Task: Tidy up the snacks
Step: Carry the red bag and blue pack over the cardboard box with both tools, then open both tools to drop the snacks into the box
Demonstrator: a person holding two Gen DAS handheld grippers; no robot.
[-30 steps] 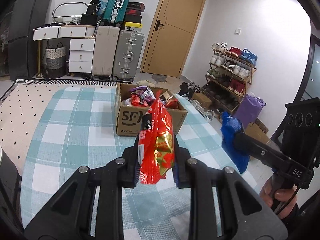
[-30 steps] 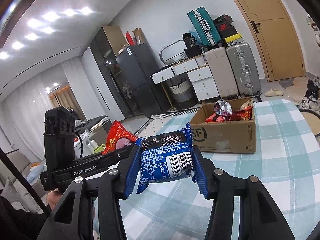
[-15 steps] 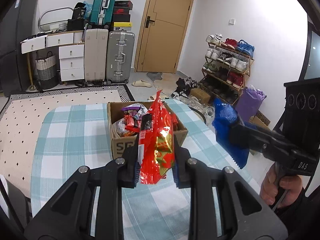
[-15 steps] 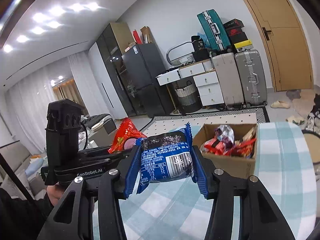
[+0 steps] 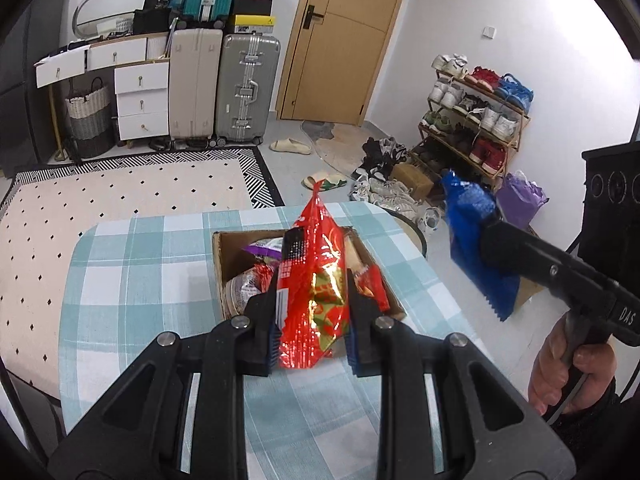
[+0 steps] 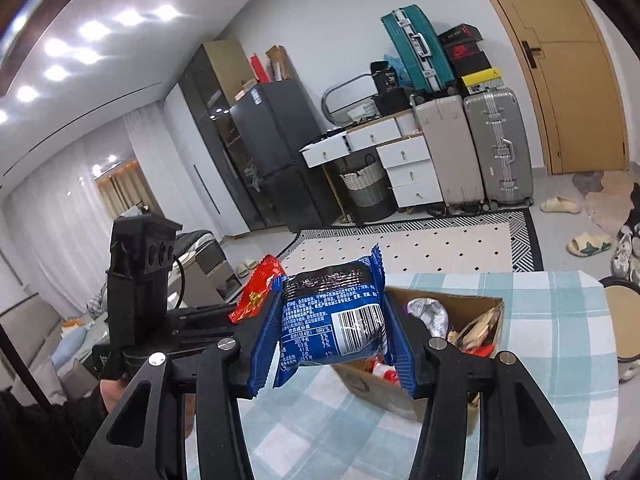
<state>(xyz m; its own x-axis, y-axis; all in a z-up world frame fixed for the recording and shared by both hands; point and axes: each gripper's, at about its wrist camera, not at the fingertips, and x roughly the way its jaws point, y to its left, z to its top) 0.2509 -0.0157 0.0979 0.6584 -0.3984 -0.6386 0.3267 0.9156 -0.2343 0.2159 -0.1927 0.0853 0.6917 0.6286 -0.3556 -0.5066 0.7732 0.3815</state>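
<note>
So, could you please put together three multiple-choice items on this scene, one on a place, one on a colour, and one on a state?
1. Where does the cardboard box stand?
A. on the checked tablecloth
B. on the shoe rack
C. on a suitcase

2. What colour is the packet in the right gripper?
A. green
B. yellow
C. blue

3. What is the state of the left gripper?
A. open and empty
B. shut on the red packet
C. lying flat on the table

Answers:
1. A: the box sits on the checked tablecloth, with snacks inside.
2. C: the blue packet, with a barcode, is pinched between the fingers.
3. B: both fingers press on the red packet, held up above the box.
</note>
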